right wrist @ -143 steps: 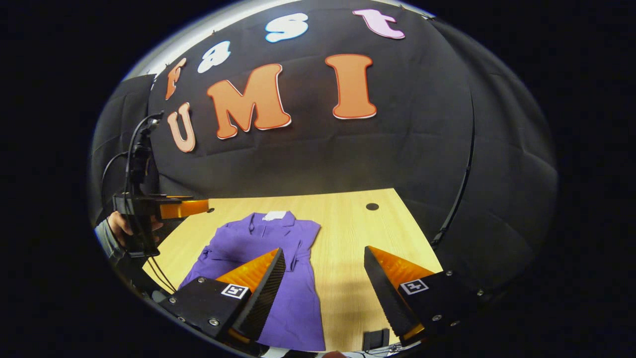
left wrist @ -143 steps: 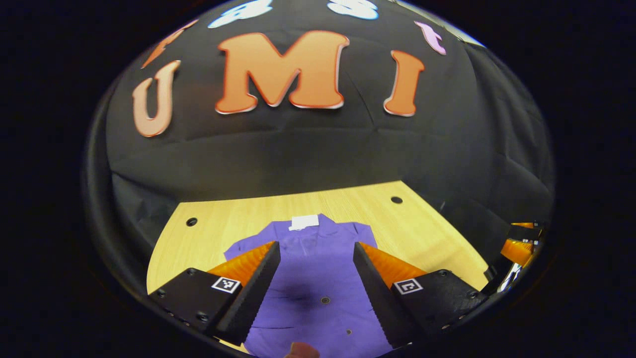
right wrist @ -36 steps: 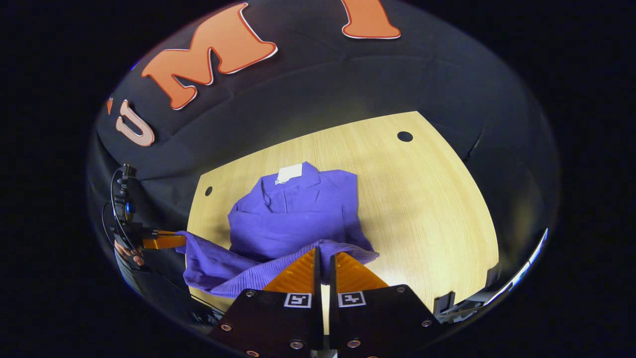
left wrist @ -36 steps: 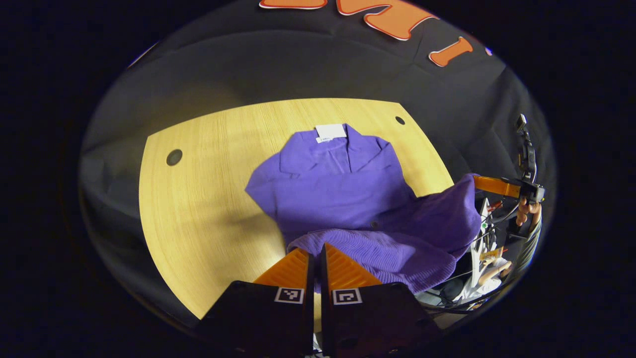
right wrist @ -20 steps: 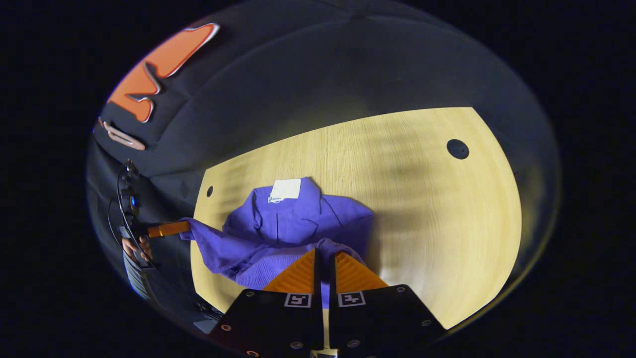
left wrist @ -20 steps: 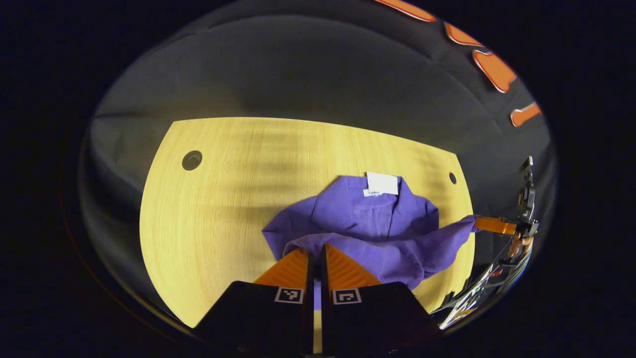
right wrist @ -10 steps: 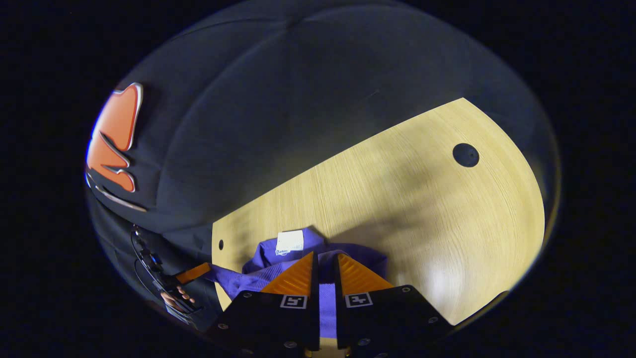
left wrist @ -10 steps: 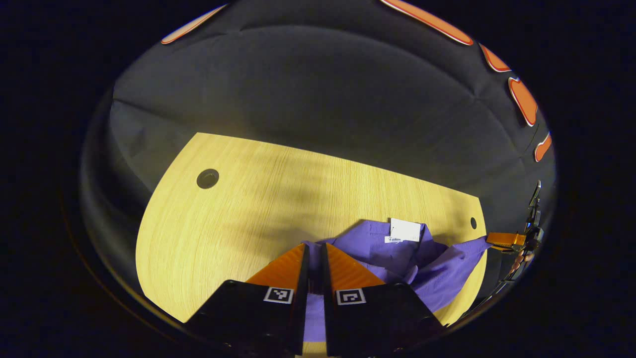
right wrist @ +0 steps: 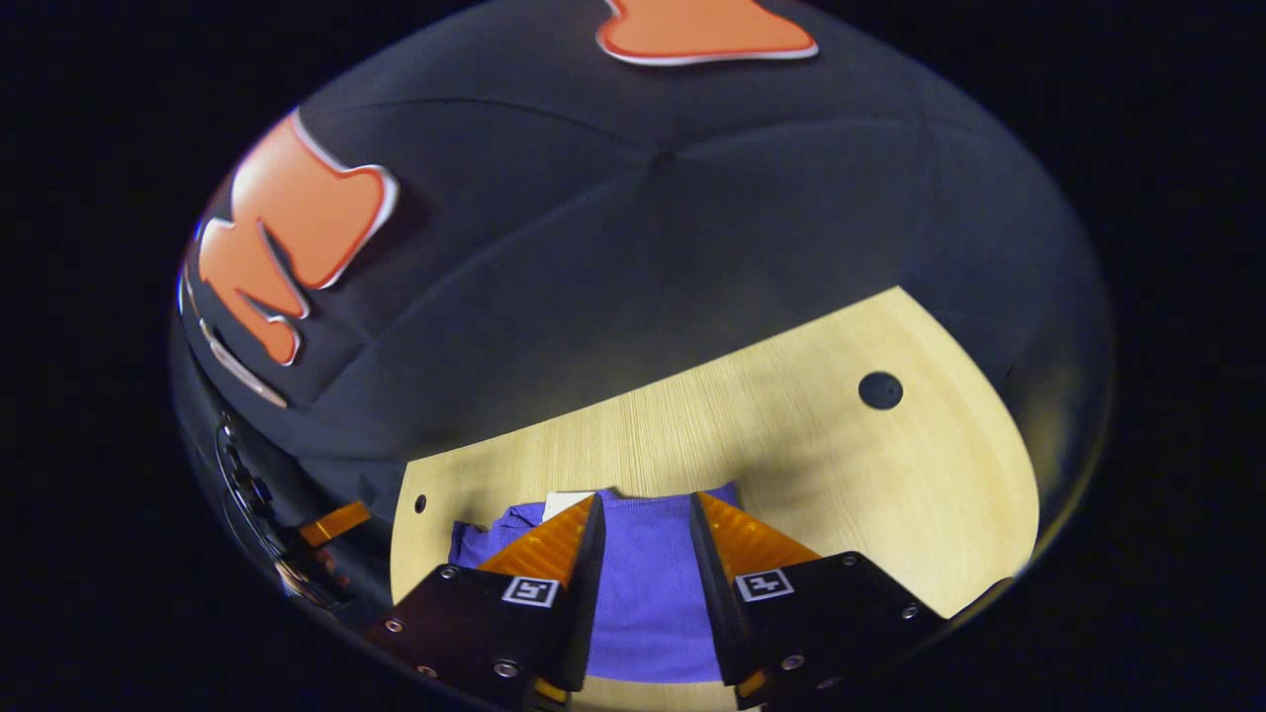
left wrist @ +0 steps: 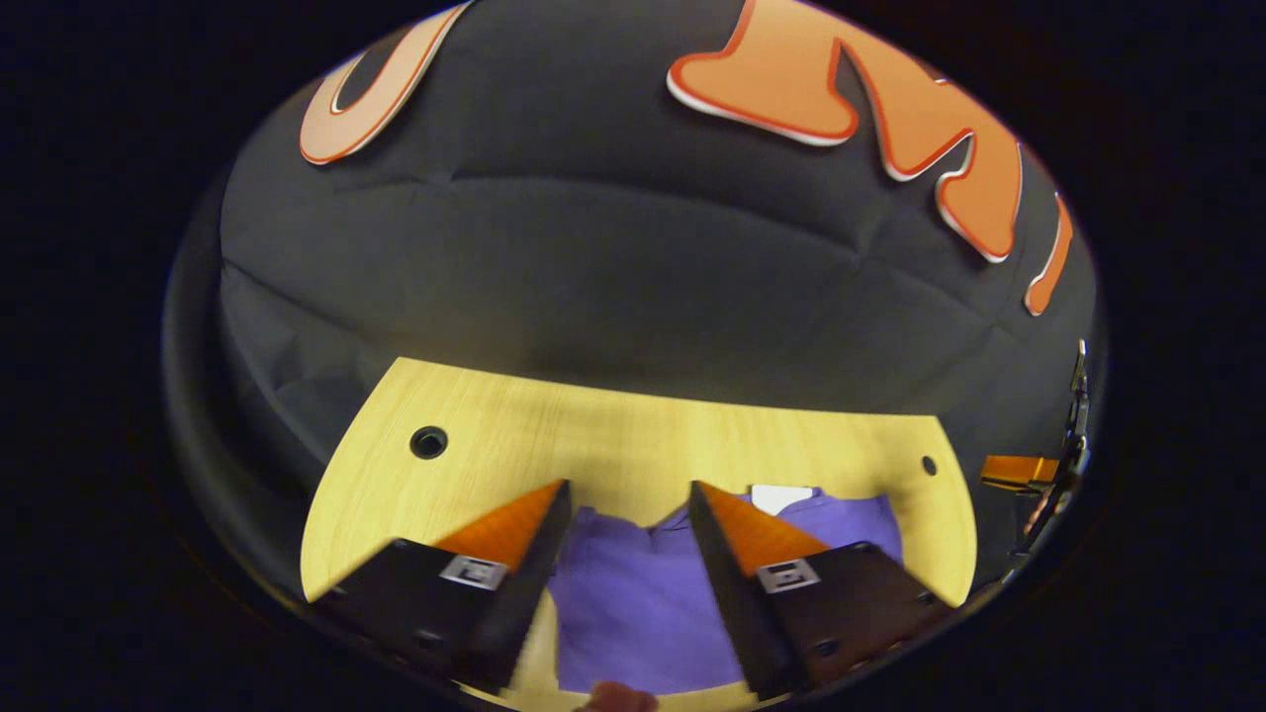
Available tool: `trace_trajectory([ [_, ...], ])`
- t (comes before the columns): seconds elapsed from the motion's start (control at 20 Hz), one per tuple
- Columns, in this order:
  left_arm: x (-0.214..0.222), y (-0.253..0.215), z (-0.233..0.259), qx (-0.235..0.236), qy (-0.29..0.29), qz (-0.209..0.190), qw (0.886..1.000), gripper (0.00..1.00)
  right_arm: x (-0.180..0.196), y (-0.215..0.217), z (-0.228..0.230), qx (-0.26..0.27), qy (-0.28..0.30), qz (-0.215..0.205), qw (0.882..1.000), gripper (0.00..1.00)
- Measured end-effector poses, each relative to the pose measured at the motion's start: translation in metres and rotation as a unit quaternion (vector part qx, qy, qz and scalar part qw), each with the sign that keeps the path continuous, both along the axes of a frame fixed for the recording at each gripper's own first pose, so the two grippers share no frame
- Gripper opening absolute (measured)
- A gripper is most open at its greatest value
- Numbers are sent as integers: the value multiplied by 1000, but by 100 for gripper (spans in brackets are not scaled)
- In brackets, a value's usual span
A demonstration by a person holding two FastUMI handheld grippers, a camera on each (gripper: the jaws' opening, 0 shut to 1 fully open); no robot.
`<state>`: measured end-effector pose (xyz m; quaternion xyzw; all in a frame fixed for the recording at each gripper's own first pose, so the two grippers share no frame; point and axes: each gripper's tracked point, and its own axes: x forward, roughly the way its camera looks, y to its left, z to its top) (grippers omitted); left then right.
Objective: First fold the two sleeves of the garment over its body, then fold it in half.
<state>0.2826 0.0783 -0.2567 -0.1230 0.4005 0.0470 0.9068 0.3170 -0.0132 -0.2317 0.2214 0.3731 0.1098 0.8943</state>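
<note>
Both grippers have fingers spread, gripping nothing: left gripper (left wrist: 625,499) and right gripper (right wrist: 643,512) hover just above the purple garment (right wrist: 648,574), which lies folded flat on the wooden table (right wrist: 811,455) near its front edge.

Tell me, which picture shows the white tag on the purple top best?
The left gripper view: the white tag shows at the far edge of the purple top, just past the left tool. In the right gripper view a finger of the right tool covers most of the tag.
</note>
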Motion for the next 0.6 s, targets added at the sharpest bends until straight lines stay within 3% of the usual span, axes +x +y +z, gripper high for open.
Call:
trace_trajectory([
  [0.05,-1,0,12,-5,-16,-1,1000,98,-7,1,10,-14,-17,3,1000,60],
  [0.1,-7,0,23,-3,-30,1,1000,97,-13,1,20,-23,-31,4,999,55],
  [0.15,-12,-1,34,-4,-42,-5,999,95,-18,2,30,-32,-44,4,999,76],
  [0.25,-23,-3,57,9,-65,-10,998,95,-28,5,49,-41,-70,2,997,88],
  [0.6,-61,-22,131,47,-153,-10,987,95,-52,10,109,-100,-174,-5,980,94],
])
